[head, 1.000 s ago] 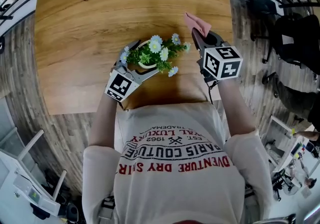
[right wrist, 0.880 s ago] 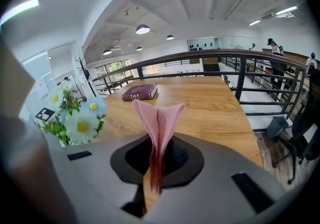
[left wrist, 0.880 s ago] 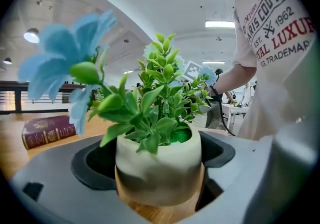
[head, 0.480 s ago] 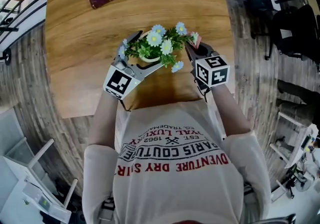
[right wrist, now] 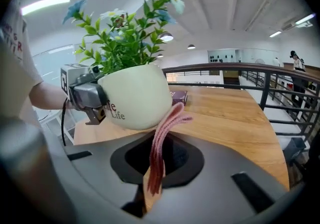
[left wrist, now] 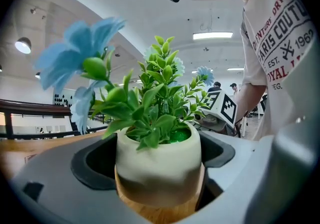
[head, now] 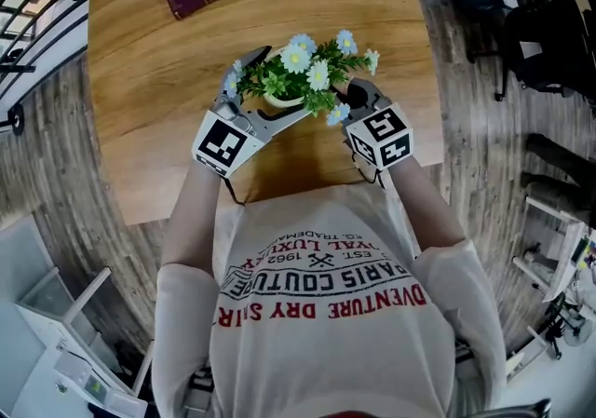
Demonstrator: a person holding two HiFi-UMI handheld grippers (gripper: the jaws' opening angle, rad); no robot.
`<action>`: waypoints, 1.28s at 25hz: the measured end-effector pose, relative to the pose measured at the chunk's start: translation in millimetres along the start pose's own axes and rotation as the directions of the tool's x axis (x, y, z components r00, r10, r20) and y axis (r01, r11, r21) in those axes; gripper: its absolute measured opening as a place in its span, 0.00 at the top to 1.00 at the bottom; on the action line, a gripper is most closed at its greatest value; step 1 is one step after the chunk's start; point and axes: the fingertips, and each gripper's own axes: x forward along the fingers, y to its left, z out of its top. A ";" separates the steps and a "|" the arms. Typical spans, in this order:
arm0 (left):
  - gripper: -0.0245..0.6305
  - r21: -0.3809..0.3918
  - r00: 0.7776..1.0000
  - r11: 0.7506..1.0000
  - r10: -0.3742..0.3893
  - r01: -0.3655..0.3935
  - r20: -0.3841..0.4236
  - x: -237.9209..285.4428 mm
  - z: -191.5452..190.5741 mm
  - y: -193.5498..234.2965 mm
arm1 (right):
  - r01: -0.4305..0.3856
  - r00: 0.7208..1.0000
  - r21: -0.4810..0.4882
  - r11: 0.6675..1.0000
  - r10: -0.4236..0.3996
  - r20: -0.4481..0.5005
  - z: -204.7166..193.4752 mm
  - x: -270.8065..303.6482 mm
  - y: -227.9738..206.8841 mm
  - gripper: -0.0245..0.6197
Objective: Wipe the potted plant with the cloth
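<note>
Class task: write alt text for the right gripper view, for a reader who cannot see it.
The right tool pinches a folded pink cloth whose upper edge presses against the lower side of a cream pot of green leaves and pale flowers. The left tool holds the pot from the picture's left, with a wooden table behind.

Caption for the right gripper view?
Right tongs press a pink cloth against the cream pot the left tongs hold.

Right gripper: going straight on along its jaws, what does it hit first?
The plant's cream pot, dead ahead and close. The pink cloth pinched in the right gripper seems to reach the pot's side, though depth is unclear.
</note>
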 end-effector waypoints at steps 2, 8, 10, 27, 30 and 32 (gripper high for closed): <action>0.20 0.005 1.000 1.000 -0.007 0.007 0.003 -1.3 2.2 -0.8 | -0.024 0.999 -0.069 0.997 0.026 0.021 3.5 0.7 8.2 0.90; 0.20 0.019 0.999 0.999 -0.042 0.043 -0.008 -7.5 7.4 -6.1 | -0.090 0.992 -0.209 0.974 0.105 0.064 10.5 4.7 33.1 0.90; 0.20 0.004 0.999 0.999 -0.054 0.054 -0.010 -9.8 8.5 -6.7 | -0.121 0.988 -0.228 0.966 0.139 0.067 12.6 7.5 42.3 0.90; 0.20 -0.085 0.998 0.996 0.033 -0.029 0.046 -29.1 15.9 20.4 | -0.232 0.952 -0.225 0.946 0.268 0.148 36.2 34.6 100.9 0.90; 0.20 -0.078 0.998 0.996 0.037 -0.033 0.043 -30.2 16.0 22.0 | -0.255 0.945 -0.238 0.937 0.294 0.145 34.2 35.7 111.5 0.90; 0.20 -0.081 0.998 0.996 0.041 -0.037 0.043 -31.8 15.9 22.4 | -0.267 0.939 -0.231 0.935 0.307 0.154 33.8 33.9 115.5 0.90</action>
